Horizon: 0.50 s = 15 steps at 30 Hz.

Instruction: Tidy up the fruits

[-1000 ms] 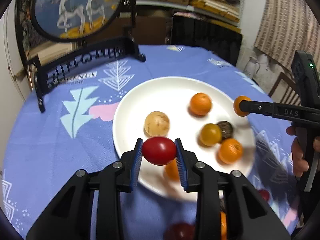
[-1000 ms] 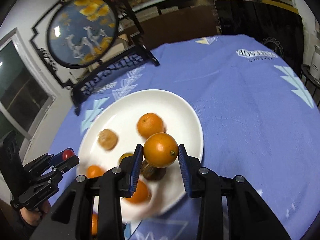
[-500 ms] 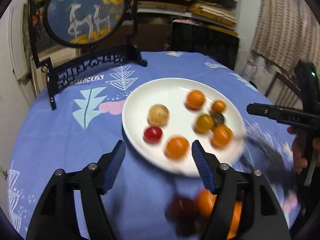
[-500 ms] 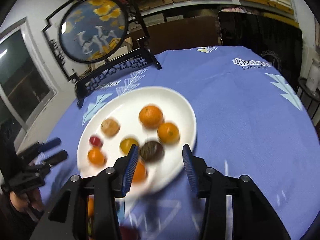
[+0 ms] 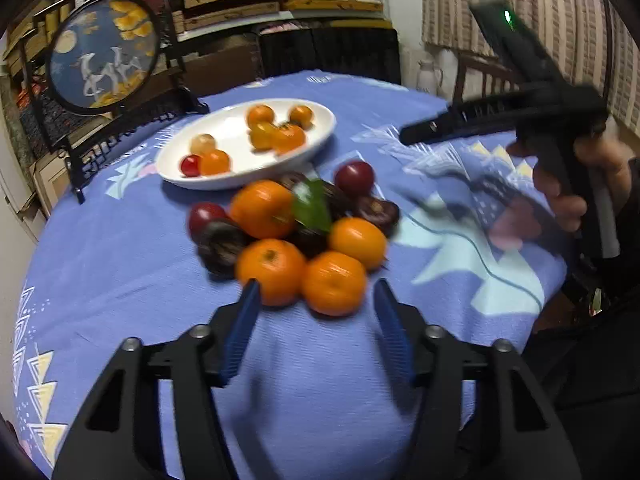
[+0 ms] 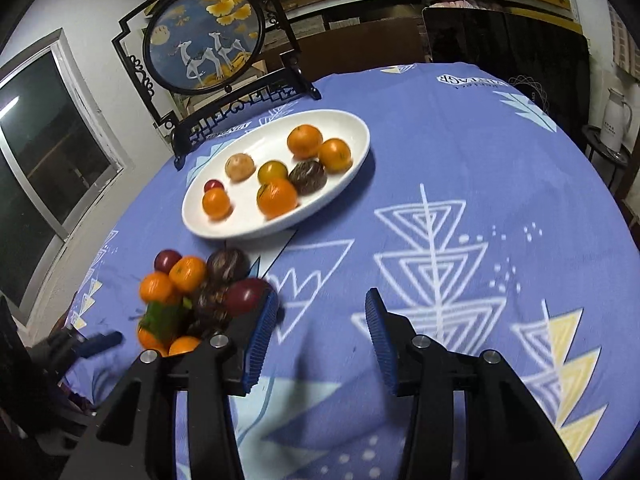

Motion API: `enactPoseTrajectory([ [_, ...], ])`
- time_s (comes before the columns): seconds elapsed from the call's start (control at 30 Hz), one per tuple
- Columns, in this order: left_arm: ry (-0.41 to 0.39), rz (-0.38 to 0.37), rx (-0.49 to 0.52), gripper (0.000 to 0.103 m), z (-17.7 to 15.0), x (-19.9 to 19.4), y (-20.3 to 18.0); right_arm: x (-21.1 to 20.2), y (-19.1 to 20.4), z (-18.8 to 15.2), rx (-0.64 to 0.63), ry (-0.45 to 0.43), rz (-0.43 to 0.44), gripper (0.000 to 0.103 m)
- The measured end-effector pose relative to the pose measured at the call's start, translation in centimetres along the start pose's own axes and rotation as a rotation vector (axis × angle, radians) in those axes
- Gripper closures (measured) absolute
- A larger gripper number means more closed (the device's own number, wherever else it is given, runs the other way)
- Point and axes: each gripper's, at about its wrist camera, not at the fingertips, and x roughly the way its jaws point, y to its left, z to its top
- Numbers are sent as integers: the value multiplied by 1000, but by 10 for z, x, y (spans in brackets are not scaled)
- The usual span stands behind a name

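Observation:
A white plate (image 5: pixel 320 130) (image 6: pixel 352 128) holds several fruits: oranges, a small red tomato (image 5: pixel 190 165), a tan fruit and a dark one (image 6: pixel 307 176). A loose pile (image 5: pixel 296 236) (image 6: pixel 192 292) of oranges, dark red plums and dark fruits with a green leaf lies on the blue cloth in front of the plate. My left gripper (image 5: pixel 316 332) is open and empty, just short of the two nearest oranges. My right gripper (image 6: pixel 318 340) is open and empty, to the right of the pile; it also shows in the left wrist view (image 5: pixel 408 136).
A round painted screen in a black stand (image 6: pixel 204 40) stands at the table's far left edge behind the plate. A white jug (image 6: pixel 616 120) sits on a side stand at the right. Shelves and a dark cabinet fill the back.
Both grippers let go of their fruit, the tomato and an orange, onto the plate, opened, and drew back toward the near pile.

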Motion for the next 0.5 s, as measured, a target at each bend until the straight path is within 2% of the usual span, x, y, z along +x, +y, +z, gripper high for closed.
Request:
enactPoseTrajectory([
  [0.03, 8, -3, -9, 56, 0, 4, -2, -1, 1, -2, -2, 1, 2, 56],
  [0.23, -15, 18, -20, 62, 5, 17, -11, -8, 1, -9, -6, 0, 6, 56],
  [0.27, -18, 15, -18, 66, 6, 18, -12, -7, 0, -10, -6, 5, 6, 56],
  [0.5, -39, -20, -81, 67, 5, 9, 1, 3, 10, -18, -73, 38, 6, 56],
])
